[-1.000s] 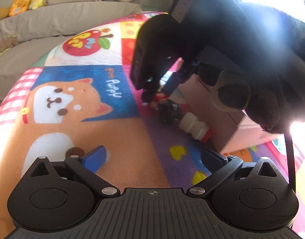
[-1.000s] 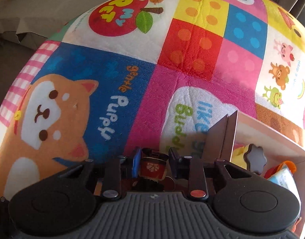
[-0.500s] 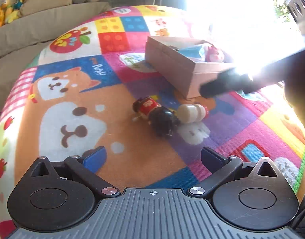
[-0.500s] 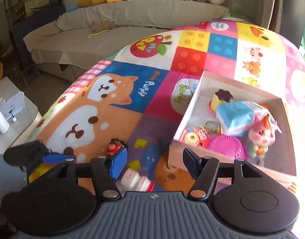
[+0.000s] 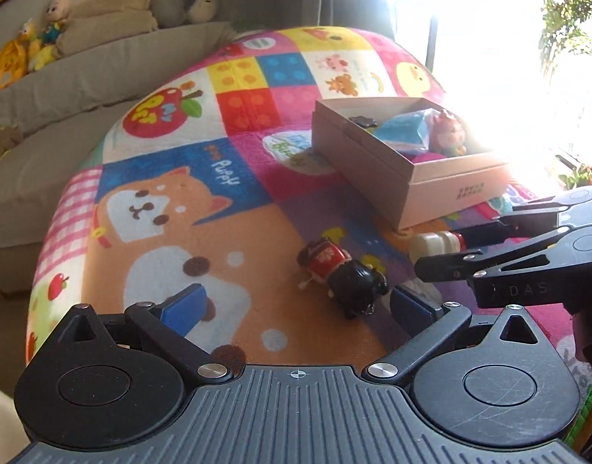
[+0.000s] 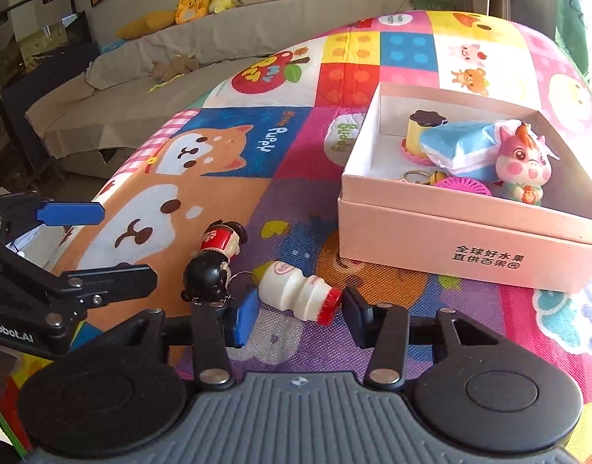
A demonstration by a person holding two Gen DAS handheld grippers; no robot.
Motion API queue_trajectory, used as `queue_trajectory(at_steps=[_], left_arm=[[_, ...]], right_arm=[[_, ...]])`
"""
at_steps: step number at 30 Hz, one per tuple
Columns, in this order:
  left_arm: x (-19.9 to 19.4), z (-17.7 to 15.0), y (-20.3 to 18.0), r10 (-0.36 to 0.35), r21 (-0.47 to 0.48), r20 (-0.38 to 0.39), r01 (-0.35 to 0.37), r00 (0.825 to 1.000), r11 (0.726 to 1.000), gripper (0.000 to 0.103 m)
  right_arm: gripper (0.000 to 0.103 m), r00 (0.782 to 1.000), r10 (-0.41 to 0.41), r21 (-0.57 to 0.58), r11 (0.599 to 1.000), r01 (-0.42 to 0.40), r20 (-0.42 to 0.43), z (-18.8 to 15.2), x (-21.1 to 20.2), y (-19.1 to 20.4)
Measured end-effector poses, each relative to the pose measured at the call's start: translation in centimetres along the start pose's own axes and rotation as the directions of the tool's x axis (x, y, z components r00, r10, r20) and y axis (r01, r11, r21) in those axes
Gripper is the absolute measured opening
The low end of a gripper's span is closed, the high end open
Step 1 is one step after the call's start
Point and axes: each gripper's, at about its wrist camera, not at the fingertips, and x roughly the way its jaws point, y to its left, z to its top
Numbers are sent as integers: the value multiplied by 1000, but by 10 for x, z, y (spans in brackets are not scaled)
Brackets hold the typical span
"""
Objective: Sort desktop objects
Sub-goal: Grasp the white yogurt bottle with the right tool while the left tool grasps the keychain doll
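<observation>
Pink card forms the box (image 6: 466, 243), which is set on the patchwork mat (image 6: 234, 150) toward the right and is seen open-topped. Inside it are held a pudding toy (image 6: 421, 131), a blue packet (image 6: 460, 147), a pink pony figure (image 6: 522, 164), a magenta disc (image 6: 466, 185) and a key ring (image 6: 414, 176). The packet is leaned against the pony, and the disc is lain just beside both.

Two things are left out on the mat, near the box's front corner. A doll (image 6: 216, 259) with a black head and red body is lain on its side, and a small white bottle (image 6: 298, 294) with a red cap is lain just beside it, cap toward the camera in the right wrist view. Whether the two touch cannot be told.

The right gripper (image 6: 296, 319) is held low over the mat with the bottle's cap end between its fingers. Its jaws have just been closing but are kept apart, and no pad is seen pressing on the bottle. In the left wrist view its tips (image 5: 446, 251) are seen at the bottle (image 5: 435, 243).

The left gripper (image 5: 296, 301) is held wide apart, with nothing gripped; the doll (image 5: 342, 274) is seen just ahead of its right finger.
</observation>
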Motion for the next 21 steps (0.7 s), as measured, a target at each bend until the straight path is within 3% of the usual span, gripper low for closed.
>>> queue_trajectory(at_steps=[5,10,13,15,17,19,21], left_arm=[[24,-4,-24,-5,49,-36,6,999,999,103],[36,-5,-28,123,104,-27,-120,992,987,103],[35,-2,-11,235,86,-18,-232,972,969,103],[35,1,8,329,58,-24,-328,944,943,103],[32,2,26,354,12,-39,-354,934,935,103],[26,4,39,304,-48,-48,-306,952,951,103],[21,6,46,207,-116,-41,-211,977,971,103]], right_arm=[[47,994,-107,36,994,107,18,-23,-28,-27],[47,979,-202,129,972,198,21,-42,-43,-58],[47,969,-245,148,960,237,33,-51,-43,-65],[48,964,-262,144,957,252,54,-55,-41,-65],[49,958,-277,135,954,266,69,-57,-40,-62],[49,960,-271,125,957,261,75,-57,-40,-61],[49,961,-266,131,958,255,77,-56,-40,-62]])
